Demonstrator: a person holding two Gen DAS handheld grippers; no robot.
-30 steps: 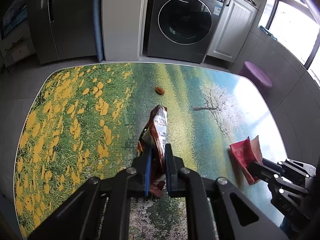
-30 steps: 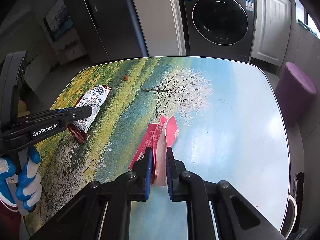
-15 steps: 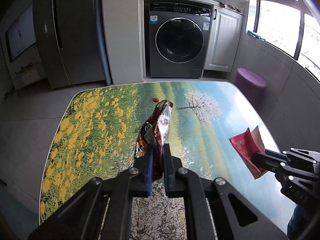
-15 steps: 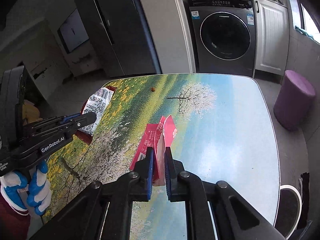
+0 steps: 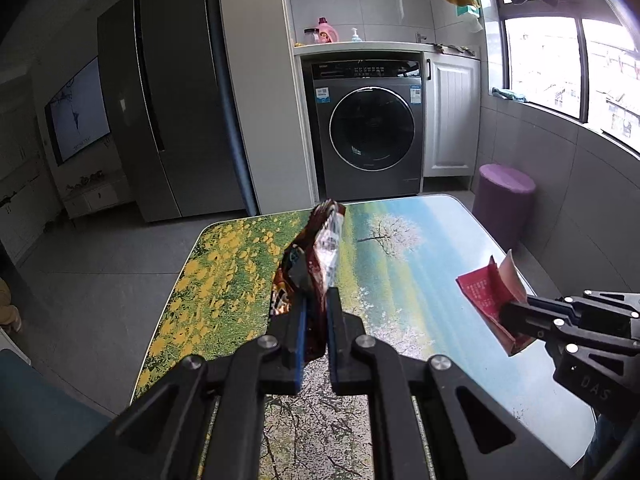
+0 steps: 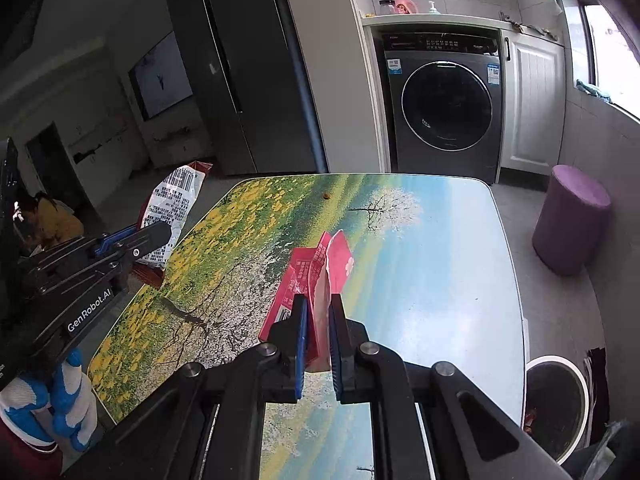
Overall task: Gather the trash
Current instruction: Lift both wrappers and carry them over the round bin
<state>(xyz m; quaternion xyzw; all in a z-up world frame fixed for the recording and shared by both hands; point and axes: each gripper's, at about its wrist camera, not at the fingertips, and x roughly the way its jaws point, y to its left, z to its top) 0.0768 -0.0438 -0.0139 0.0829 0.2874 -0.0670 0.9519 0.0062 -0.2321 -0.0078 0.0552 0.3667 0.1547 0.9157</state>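
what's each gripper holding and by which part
Left gripper pinches the brown snack wrapper by its near end; right gripper pinches the red packet likewise.

Daylight enters through the window (image 5: 568,64) at the right, where the panes are overexposed. The table (image 6: 460,280) shows pale glare along its right edge and near right corner. The left side of the room is dim, and the frame corners are vignetted to black. Fisheye distortion bends straight lines toward the edges. Focus is sharp throughout, without motion blur.
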